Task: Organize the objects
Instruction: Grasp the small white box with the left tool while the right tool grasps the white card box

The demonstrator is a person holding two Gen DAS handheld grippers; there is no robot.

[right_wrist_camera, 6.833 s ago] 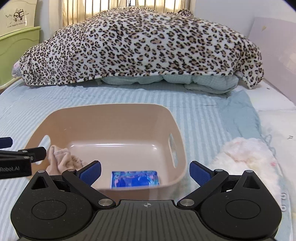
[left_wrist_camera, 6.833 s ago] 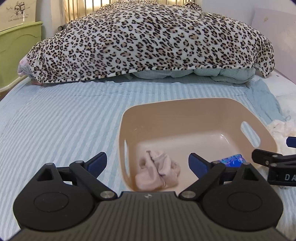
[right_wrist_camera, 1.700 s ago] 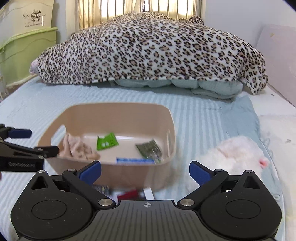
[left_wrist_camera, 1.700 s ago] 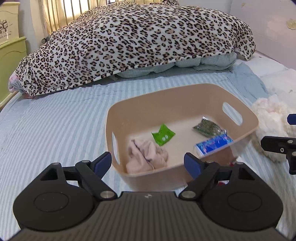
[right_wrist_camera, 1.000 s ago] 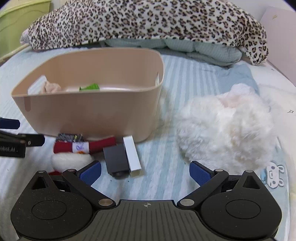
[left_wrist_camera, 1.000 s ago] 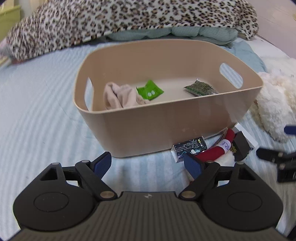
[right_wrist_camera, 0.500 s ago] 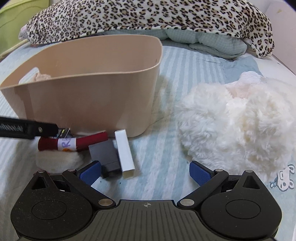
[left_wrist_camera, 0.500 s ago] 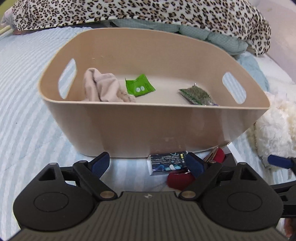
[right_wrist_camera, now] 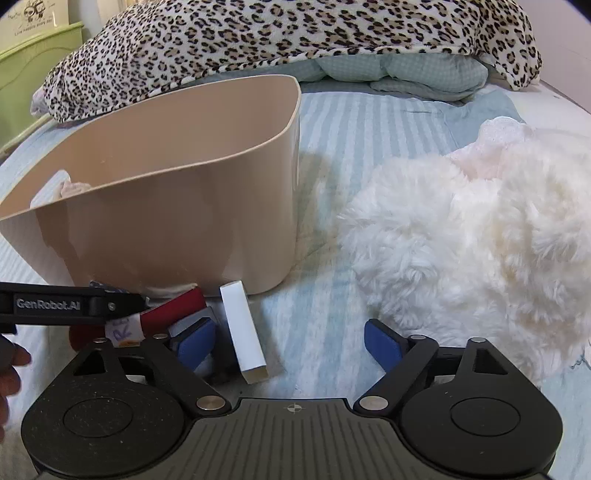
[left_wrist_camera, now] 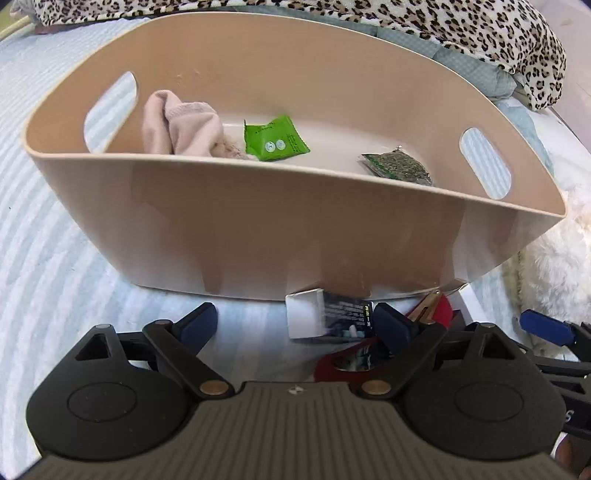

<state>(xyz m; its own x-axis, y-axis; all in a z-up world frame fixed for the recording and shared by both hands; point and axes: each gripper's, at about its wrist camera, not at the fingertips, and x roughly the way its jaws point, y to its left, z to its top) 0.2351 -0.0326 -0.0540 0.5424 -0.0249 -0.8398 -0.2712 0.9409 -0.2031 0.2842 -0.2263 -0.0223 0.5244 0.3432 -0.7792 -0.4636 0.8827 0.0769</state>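
Hovering spread — the left gripper (left_wrist_camera: 297,328) and right gripper (right_wrist_camera: 290,341) — over clutter by the beige plastic basket's (left_wrist_camera: 295,229) near wall.

A beige tub (left_wrist_camera: 280,221) is seen on a blue-and-white striped sheet (right_wrist_camera: 354,122), with a green packet (left_wrist_camera: 275,139) and pink cloth (left_wrist_camera: 181,129) inside; a leopard-print blanket (right_wrist_camera: 295,33) and white fluffy toy (right_wrist_camera: 480,229) are shown nearby.

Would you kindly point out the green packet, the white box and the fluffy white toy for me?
green packet (left_wrist_camera: 275,139): left wrist view, centre of its printed face, inside the basket.
white box (right_wrist_camera: 243,325): right wrist view, middle of its long top face.
fluffy white toy (right_wrist_camera: 472,236): right wrist view, middle of its fur.
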